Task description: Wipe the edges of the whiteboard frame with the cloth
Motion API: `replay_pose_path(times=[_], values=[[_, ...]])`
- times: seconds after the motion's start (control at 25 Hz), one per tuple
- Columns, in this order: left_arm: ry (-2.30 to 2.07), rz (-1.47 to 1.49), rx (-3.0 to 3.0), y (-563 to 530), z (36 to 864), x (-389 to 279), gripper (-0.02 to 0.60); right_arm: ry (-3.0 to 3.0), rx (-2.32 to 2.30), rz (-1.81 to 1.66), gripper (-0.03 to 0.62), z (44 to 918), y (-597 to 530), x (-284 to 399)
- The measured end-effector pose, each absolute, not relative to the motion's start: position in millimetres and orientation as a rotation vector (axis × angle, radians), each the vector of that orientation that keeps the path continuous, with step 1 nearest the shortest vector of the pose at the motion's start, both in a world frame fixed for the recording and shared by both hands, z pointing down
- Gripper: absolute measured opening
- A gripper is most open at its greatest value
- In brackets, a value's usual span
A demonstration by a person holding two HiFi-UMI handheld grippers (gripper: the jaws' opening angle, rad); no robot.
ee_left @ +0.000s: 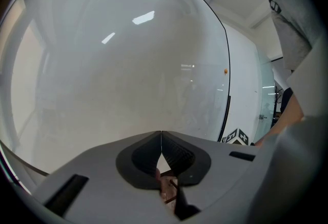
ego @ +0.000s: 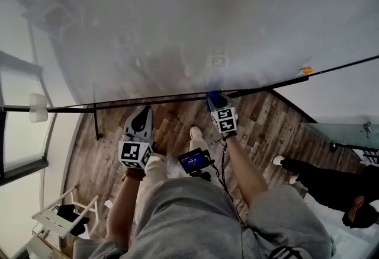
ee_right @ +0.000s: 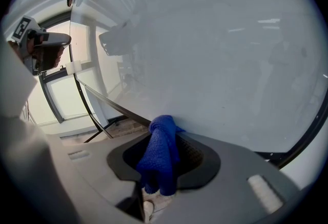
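A large whiteboard (ego: 195,21) fills the upper head view, and its dark bottom frame edge (ego: 172,98) runs across the picture. My right gripper (ego: 217,101) is shut on a blue cloth (ee_right: 162,152), which is bunched between the jaws and pressed against that bottom edge (ee_right: 115,106). My left gripper (ego: 141,120) hangs lower left, below the frame and apart from it, its jaws shut with nothing between them (ee_left: 161,150). In the left gripper view the board's right frame edge (ee_left: 227,89) shows as a dark curved line.
A small orange item (ego: 306,69) sits near the board's right end. A white block (ego: 38,107) is on the frame's left end. Below is a wooden floor (ego: 266,127), a white chair (ego: 59,219) at lower left, and another person (ego: 331,186) at lower right.
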State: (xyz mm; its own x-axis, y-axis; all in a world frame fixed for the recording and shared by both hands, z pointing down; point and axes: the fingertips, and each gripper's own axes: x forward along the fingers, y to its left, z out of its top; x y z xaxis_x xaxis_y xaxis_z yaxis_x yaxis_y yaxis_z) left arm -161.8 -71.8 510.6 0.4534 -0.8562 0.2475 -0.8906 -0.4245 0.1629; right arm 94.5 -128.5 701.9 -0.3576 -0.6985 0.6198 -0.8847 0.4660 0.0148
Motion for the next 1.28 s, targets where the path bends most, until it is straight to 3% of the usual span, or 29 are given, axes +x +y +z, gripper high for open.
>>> replay_pose_path(times=[1.28], values=[[-1.473, 0.095, 2.447, -74.1, 515.9, -216.3, 0.009, -2.11, 1.356, 0.542, 0.133, 700.8, -125.4, 16.7]])
